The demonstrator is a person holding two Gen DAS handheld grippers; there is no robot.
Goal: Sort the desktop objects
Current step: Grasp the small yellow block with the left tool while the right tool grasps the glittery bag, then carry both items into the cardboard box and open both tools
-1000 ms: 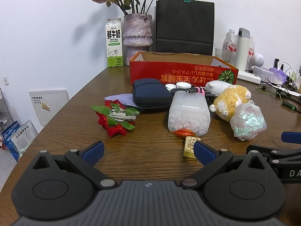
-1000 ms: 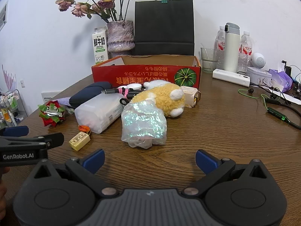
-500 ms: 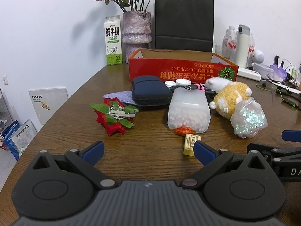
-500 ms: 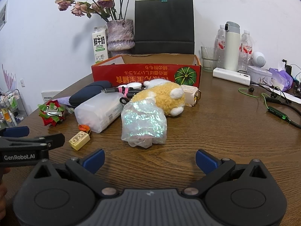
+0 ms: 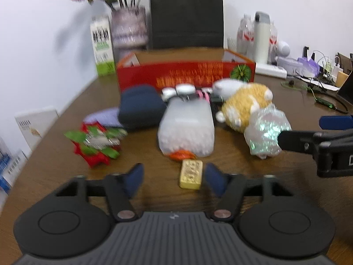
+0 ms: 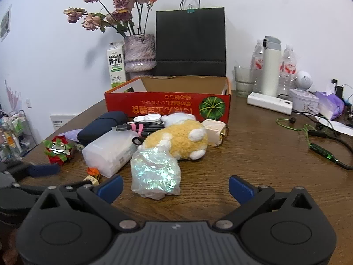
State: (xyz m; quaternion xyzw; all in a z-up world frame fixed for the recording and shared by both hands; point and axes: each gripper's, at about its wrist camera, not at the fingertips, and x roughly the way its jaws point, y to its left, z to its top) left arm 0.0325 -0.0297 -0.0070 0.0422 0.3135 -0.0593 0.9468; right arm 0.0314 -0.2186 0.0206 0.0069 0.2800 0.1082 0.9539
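Left wrist view motion-blurred, box lettering [image 5: 189, 75] unreadable, yellow block [image 6: 91, 179] half hidden behind right tool's finger

We look from two fisheye cameras, each low over the wooden table [image 5: 253, 176] and facing along its own fingers toward the back wall. Our left view sits close behind the left gripper [image 5: 174, 177], aimed at the small yellow block [image 5: 191, 174] and the translucent container [image 5: 187, 130]; it is blurred. Our right view sits behind the right gripper [image 6: 175, 186], nearest the iridescent bag [image 6: 155, 174]. We share most of the scene: the red cardboard box [image 6: 167, 108], the plush toy [image 6: 176, 139], the black paper bag [image 6: 190, 44] and the vase. Each view catches the other gripper at its edge.
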